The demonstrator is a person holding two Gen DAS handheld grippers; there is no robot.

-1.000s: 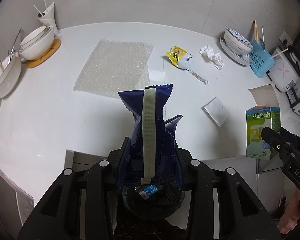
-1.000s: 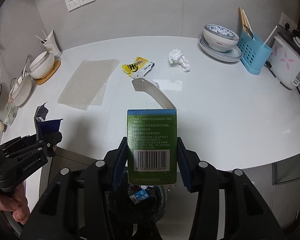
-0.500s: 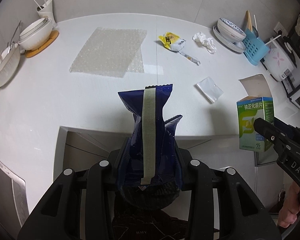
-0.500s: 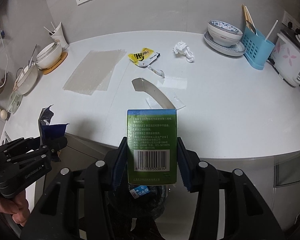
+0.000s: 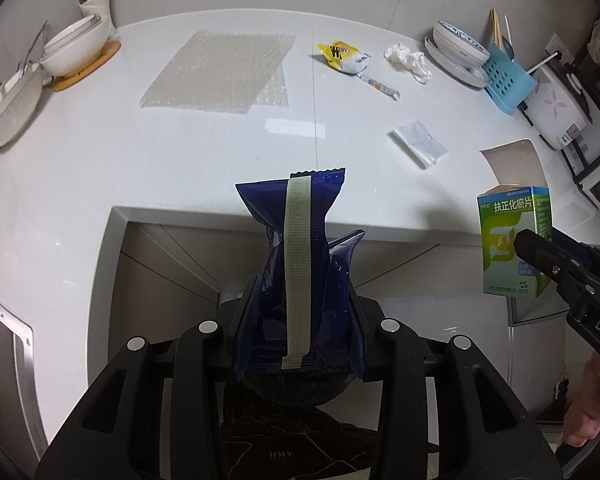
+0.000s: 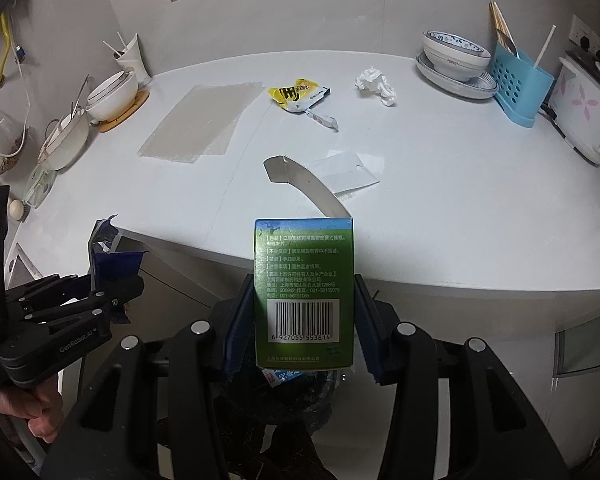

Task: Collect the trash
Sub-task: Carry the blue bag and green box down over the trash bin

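My left gripper [image 5: 300, 300] is shut on a dark blue snack wrapper [image 5: 300, 248] with a pale seam strip, held upright past the white counter's [image 5: 100, 152] front edge. My right gripper [image 6: 304, 308] is shut on a green medicine box [image 6: 304, 276] whose top flap stands open. Under both hangs a black-lined bin [image 6: 296, 404] with some trash in it. Each view shows the other gripper at its side: the right one [image 5: 540, 256] with the box [image 5: 508, 240], the left one [image 6: 116, 292] with the wrapper [image 6: 114, 260]. On the counter lie a yellow wrapper [image 5: 342, 56], a crumpled tissue [image 5: 408, 62], a clear sachet [image 5: 418, 146] and a bubble-wrap sheet [image 5: 220, 72].
Stacked bowls [image 5: 76, 46] on a wooden coaster and a strainer bowl stand at the counter's left. At the right are a bowl on plates [image 6: 456, 60], a blue utensil holder [image 6: 518, 80] and a rice cooker [image 6: 584, 112]. Cabinet fronts lie below the counter edge.
Both grippers have drawn back from the counter and sunk a little, still holding the wrapper and the box. The counter edge now sits higher in both views.
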